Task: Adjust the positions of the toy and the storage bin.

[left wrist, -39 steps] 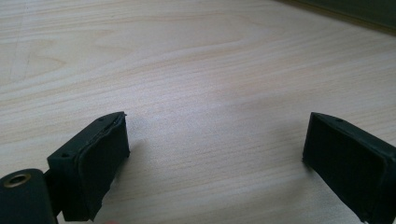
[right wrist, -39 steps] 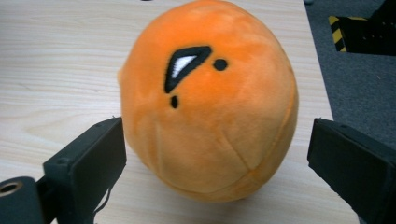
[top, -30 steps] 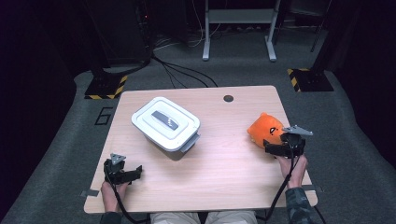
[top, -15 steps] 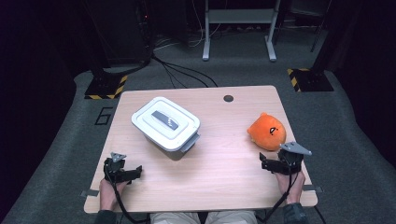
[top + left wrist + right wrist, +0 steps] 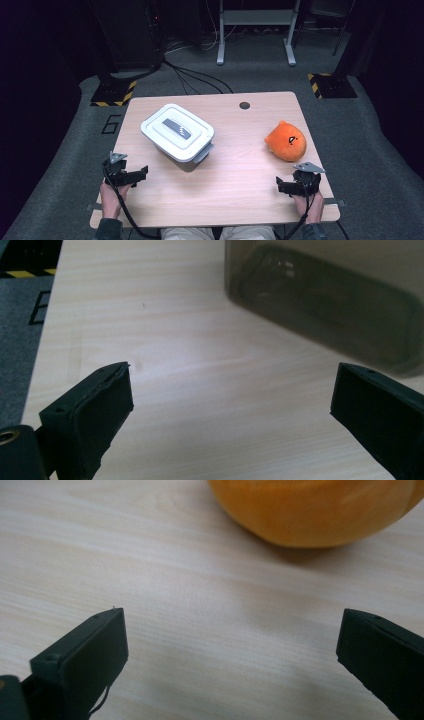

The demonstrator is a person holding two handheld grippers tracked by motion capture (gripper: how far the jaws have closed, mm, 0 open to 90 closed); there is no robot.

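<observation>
A white lidded container (image 5: 177, 131) sits left of the table's middle, turned at an angle, with a grey handle on its lid. An orange plush toy (image 5: 286, 141) lies near the right edge. My left gripper (image 5: 141, 174) rests near the front left corner, open and empty, pointing right. In the left gripper view its jaws (image 5: 232, 390) stand wide apart, with the container (image 5: 325, 305) ahead at the upper right. My right gripper (image 5: 280, 186) is open at the front right, a short way in front of the toy. Between its jaws (image 5: 232, 635) is bare wood, the toy (image 5: 310, 510) beyond.
The wooden table (image 5: 235, 165) has a round cable hole (image 5: 244, 105) near its far edge. Grey carpet surrounds it, with black stands, cables and a metal frame (image 5: 255, 20) behind. Bare wood lies between the container and the toy.
My right gripper has drawn back from beside the orange toy toward the front edge. The toy stays where it was. The left gripper and container have not moved.
</observation>
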